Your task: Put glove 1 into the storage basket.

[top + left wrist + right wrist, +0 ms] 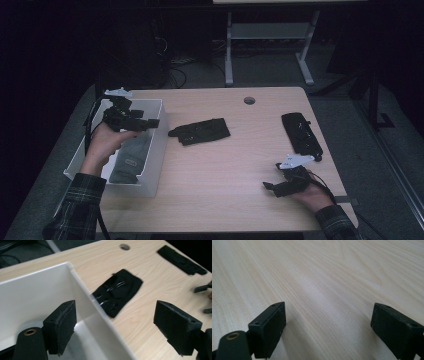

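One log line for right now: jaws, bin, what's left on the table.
left gripper: jaws open, empty, over white bin | right gripper: jaws open, empty | bin: grey cloth | table: two black cloths

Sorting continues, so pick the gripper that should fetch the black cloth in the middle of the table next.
Left, probably. The left gripper hangs open at the white bin's rim, right beside the middle cloth. The right gripper, also open, sits lower right, closer to the other black cloth.

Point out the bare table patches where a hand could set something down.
Bare wood lies between the white bin and the right gripper, and between the two black cloth pieces. It is crowded in the bin, under the left gripper.
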The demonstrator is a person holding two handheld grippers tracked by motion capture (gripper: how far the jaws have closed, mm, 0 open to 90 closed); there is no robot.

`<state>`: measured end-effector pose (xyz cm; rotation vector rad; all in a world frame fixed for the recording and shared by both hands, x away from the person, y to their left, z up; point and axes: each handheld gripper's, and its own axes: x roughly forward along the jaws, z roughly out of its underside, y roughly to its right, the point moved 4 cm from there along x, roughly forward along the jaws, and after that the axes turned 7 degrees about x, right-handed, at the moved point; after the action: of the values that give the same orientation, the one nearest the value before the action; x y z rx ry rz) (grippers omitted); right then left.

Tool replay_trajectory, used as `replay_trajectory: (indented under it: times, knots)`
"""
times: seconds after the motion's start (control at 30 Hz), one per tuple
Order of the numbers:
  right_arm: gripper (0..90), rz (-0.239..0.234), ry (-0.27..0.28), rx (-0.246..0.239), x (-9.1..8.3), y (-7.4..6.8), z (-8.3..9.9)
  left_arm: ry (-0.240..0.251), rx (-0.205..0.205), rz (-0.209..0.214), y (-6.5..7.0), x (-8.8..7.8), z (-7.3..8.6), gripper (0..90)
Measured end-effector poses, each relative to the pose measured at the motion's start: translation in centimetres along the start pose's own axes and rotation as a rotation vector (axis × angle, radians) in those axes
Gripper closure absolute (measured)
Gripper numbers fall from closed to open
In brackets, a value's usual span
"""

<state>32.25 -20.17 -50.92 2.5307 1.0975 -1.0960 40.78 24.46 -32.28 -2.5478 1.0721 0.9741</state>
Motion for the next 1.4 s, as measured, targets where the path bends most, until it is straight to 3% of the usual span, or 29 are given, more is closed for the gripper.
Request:
replay_trajectory:
  times: [0.43, 0.73, 1.0, 1.2, 1.4]
  knots:
    - [12.7, 0.004, 0.001, 0.004, 0.0, 0.0, 0.0, 0.001, 0.114, 0.104, 6.7, 3.1, -1.3, 13.5]
    - [12.6, 0.004, 0.002, 0.004, 0.0, 0.0, 0.0, -0.002, 0.144, 0.164, 10.4, 5.4, -0.5, 13.5]
    - [12.4, 0.005, 0.0, 0.005, 0.0, 0.0, 0.0, -0.031, 0.174, 0.166, 11.9, 8.0, 1.7, 13.5]
    - [11.5, 0.008, -0.004, 0.01, 0.0, 0.0, 0.0, -0.044, 0.213, 0.133, 12.3, 10.1, 3.8, 13.5]
    - [11.0, 0.025, -0.003, 0.026, 0.0, 0.0, 0.0, -0.105, 0.226, 0.124, 12.6, 11.9, 6.4, 13.5]
